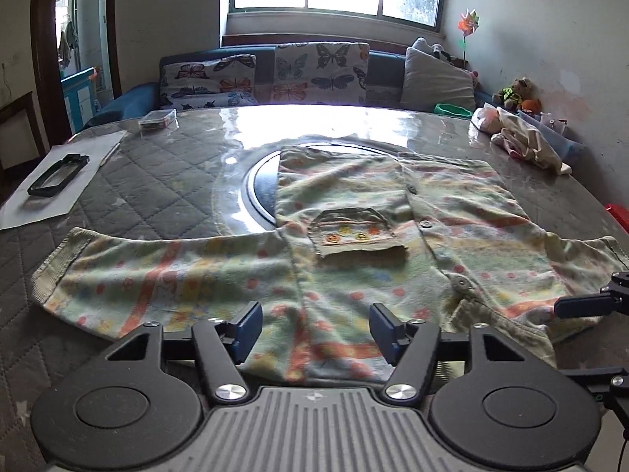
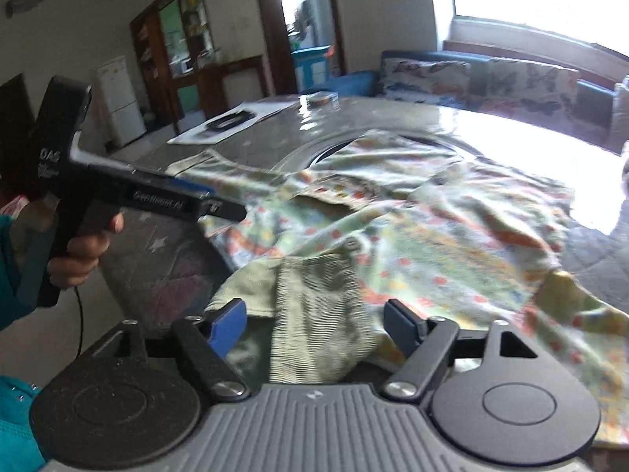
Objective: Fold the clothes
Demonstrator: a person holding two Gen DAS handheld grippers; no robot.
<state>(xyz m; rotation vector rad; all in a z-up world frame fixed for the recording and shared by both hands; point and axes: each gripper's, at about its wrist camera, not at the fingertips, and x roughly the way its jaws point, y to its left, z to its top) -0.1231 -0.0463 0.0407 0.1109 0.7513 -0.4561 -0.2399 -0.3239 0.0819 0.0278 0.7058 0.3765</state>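
Your left gripper [image 1: 314,328] hovers with its jaws spread apart over the near hem of the shirt [image 1: 354,236], which lies flat on the table [image 1: 157,181]. Your right gripper [image 2: 314,328] is spread apart too, its 2 fingers either side of the ribbed cuff [image 2: 318,306]. A green bowl [image 1: 452,109] sits far right; I cannot tell its contents.

On the quilted table [image 1: 129,181], far left, lies a white paper sheet [image 1: 74,192] w/ a black frame [image 1: 59,175] on it. A small clear box [image 1: 158,120] sits further back. Behind: butterfly cushions [image 1: 322,72], a pinwheel [image 1: 468,23], a teddy bear [image 1: 517,92].
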